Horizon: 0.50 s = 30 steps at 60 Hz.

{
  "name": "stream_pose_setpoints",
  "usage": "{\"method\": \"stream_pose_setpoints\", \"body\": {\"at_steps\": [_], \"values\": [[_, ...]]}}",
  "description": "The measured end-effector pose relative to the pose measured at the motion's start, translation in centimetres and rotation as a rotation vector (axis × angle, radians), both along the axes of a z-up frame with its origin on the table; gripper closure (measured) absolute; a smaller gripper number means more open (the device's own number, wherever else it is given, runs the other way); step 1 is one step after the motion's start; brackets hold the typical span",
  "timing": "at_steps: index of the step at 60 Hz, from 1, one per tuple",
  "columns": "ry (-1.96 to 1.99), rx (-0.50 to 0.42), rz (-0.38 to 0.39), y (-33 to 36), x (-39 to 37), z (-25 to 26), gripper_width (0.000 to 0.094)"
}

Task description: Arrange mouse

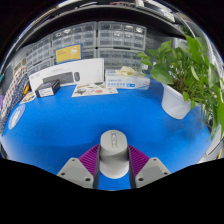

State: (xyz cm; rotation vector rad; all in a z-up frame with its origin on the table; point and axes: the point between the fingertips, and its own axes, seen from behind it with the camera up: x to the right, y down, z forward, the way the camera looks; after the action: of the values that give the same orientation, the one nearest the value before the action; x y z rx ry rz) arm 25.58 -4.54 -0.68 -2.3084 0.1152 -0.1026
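Gripper view: fingers (85, 165) pinch mouse (114, 152) at both flanks, purple pads against its sides, above blue table (70, 125). Judged light, rigid, smooth-shelled; slip likely. Side grip at mid-body appears soundest. White box (66, 75) and potted plant (188, 72) stand beyond.

Bright, even light, apparently from overhead, falls on the blue table top (70, 125), which carries soft glare patches and only a faint shadow beside the white plant pot (176, 100). Strong fisheye distortion bows the shelving of storage drawers (110, 38) into an arc. Detail softens toward the rim, where the leaves (195, 65) look slightly blurred.
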Motion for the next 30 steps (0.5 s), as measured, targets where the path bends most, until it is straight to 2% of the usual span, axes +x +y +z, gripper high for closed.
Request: {"method": "stream_pose_setpoints", "body": {"at_steps": [3, 4, 5, 7, 19, 30], "values": [[-0.012, -0.002, -0.001, -0.1, 0.0, 0.0, 0.0538], [-0.014, -0.006, -0.003, -0.2, 0.0, 0.0, 0.0476], [-0.015, -0.009, -0.006, -0.1, 0.0, 0.0, 0.0572], [-0.007, -0.019, -0.024, -0.2, 0.1, -0.1, 0.0594], [-0.016, -0.084, -0.139, 0.1, -0.7, 1.1, 0.0597], [-0.046, 0.072, -0.173, 4.4, -7.9, 11.5, 0.0596]]}}
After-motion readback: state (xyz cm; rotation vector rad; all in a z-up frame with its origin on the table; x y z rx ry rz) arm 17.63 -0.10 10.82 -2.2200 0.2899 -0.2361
